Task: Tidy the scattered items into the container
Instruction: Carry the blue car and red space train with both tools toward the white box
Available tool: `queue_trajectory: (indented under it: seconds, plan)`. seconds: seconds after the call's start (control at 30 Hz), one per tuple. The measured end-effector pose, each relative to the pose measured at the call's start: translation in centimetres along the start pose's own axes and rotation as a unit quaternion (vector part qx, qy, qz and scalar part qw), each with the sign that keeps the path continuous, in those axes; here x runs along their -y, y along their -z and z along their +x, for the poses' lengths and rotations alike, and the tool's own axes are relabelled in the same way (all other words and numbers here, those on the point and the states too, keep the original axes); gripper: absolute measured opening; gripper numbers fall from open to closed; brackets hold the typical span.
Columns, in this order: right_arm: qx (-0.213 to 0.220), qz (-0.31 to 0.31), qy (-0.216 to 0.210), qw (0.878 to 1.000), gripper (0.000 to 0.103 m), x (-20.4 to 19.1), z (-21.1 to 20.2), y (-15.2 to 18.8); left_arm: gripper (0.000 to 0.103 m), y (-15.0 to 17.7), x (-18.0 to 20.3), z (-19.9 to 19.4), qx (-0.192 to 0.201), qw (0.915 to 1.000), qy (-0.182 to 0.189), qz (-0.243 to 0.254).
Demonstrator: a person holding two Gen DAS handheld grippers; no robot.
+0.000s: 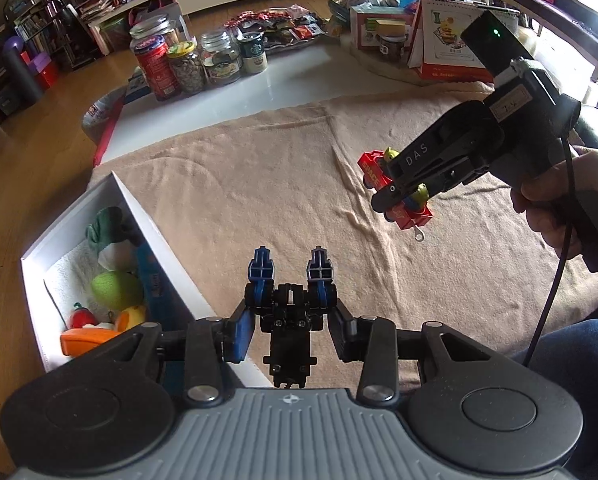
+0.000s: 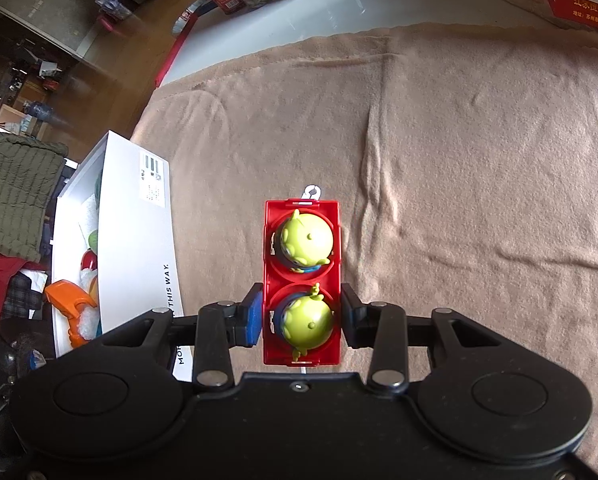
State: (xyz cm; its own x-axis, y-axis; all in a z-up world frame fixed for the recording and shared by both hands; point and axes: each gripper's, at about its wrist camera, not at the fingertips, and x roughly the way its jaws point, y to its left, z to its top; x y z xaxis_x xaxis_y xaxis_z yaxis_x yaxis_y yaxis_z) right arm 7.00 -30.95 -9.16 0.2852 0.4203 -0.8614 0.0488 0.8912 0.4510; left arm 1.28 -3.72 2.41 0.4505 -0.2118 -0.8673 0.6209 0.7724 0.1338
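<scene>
Towel (image 1: 299,168), beige terry, wrinkled, spread over glossy white table (image 1: 275,88); far edge of table crowded with glass jars (image 1: 219,58), contents too small to read. White cardboard box (image 1: 99,216) at left edge of towel, rectangular, open top, lined with white fluffy fabric; right wrist view shows outer wall printed "THIS WAY", rest of print cut off by gripper body. Inside box: green plush piece, lime rounded toy, red-and-orange plastic bits, exact shapes hard to make out, partly hidden by box wall. Right gripper (image 1: 403,196) held by hand (image 1: 555,208), clear above towel, jaws partly closed and clamped on red toy train car (image 2: 302,280) by its long sides; blue pad on one finger, dark pad on other, both flush against hard glossy plastic. Car boxy, two round wells, each seating lime-green three-eyed alien figure (image 2: 306,240); small metal hook loop at front end; rear end hidden behind gripper body. Left gripper (image 1: 289,332) near box's right wall, jaws narrowed and gripping small black-and-blue blocky plastic robot toy (image 1: 287,292), two blue-and-grey prongs sticking forward; lower part of toy cut off by grey ribbed gripper housing. Denim-clad knee (image 1: 579,344) at lower right.
</scene>
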Motion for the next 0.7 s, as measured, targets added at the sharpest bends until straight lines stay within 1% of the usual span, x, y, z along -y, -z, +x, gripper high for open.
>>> queue_trajectory:
  seconds: [0.17,0.33,0.5,0.7]
  plan:
    - [0.006,-0.013,-0.016,1.0,0.041,-1.5,-0.4,-0.1,0.04,0.1,-2.3,-1.7,0.008,0.9995,-0.027,-0.012]
    - [0.005,-0.03,-0.034,0.999,0.041,-3.2,-0.5,0.1,0.04,1.3,-4.4,-2.6,-0.001,0.9989,-0.042,-0.021]
    - [0.002,-0.045,-0.043,0.998,0.041,-4.8,-0.4,0.5,0.04,2.8,-5.7,-3.0,-0.011,0.9984,-0.046,-0.03]
    - [0.002,-0.063,-0.053,0.997,0.041,-6.8,-0.4,0.8,0.04,3.8,-6.9,-3.1,-0.016,0.9975,-0.054,-0.043]
